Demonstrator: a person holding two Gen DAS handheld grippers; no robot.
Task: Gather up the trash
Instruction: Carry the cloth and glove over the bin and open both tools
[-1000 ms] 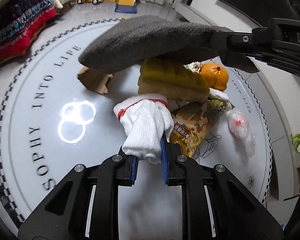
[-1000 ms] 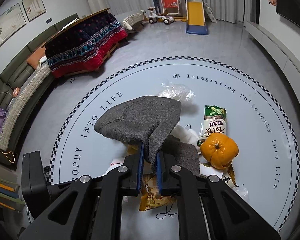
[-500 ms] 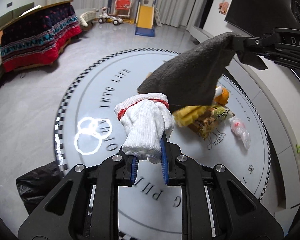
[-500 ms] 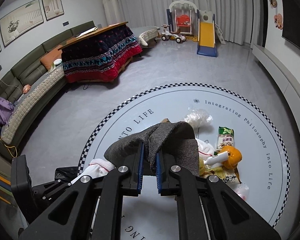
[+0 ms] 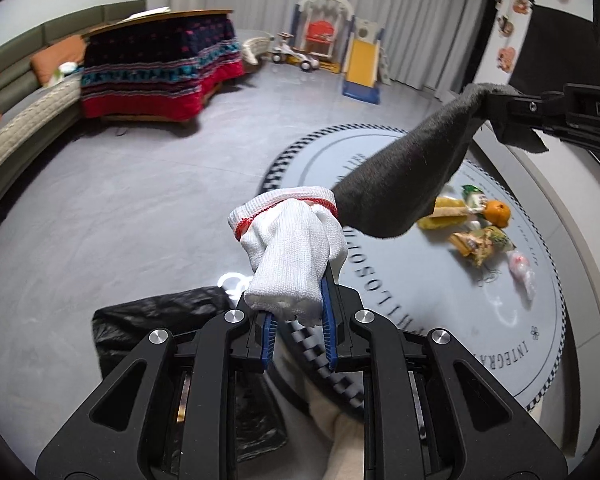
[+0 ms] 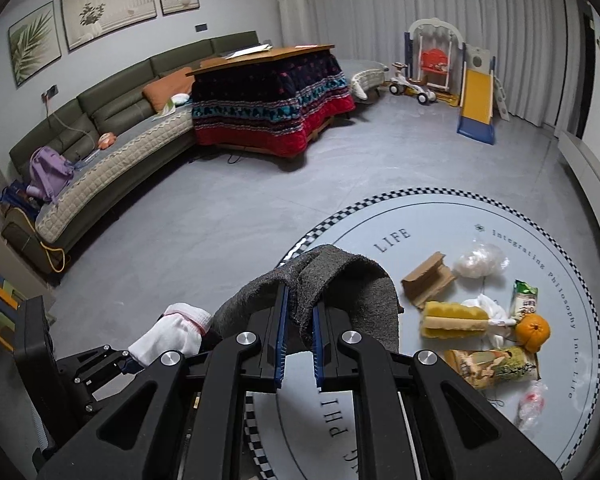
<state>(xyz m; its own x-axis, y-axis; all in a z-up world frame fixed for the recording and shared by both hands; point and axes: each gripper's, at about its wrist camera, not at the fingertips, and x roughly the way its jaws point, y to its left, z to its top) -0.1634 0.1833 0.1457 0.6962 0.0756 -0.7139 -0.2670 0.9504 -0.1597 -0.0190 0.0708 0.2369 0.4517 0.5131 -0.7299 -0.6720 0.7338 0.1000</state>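
My left gripper (image 5: 296, 304) is shut on a white knit glove with a red cuff (image 5: 296, 248), held up over the edge of the round mat. The glove also shows in the right wrist view (image 6: 172, 336). My right gripper (image 6: 299, 320) is shut on a grey cloth (image 6: 340, 288), which hangs to the right of the glove in the left wrist view (image 5: 404, 184). A black trash bag (image 5: 152, 320) lies on the floor below my left gripper. More trash lies on the mat: an orange (image 6: 533, 330), a yellow sponge (image 6: 454, 320), a snack packet (image 6: 494, 366).
The round printed mat (image 6: 480, 216) also holds a cardboard piece (image 6: 426, 284), a clear plastic bag (image 6: 480, 260) and a green wrapper (image 6: 524, 298). A blanket-covered table (image 6: 272, 96), a green sofa (image 6: 100, 128) and a toy slide (image 6: 476, 100) stand farther off.
Both grippers have lifted and swung left, away from the trash pile, each still holding its item. The black trash bag has come into view below the left gripper.
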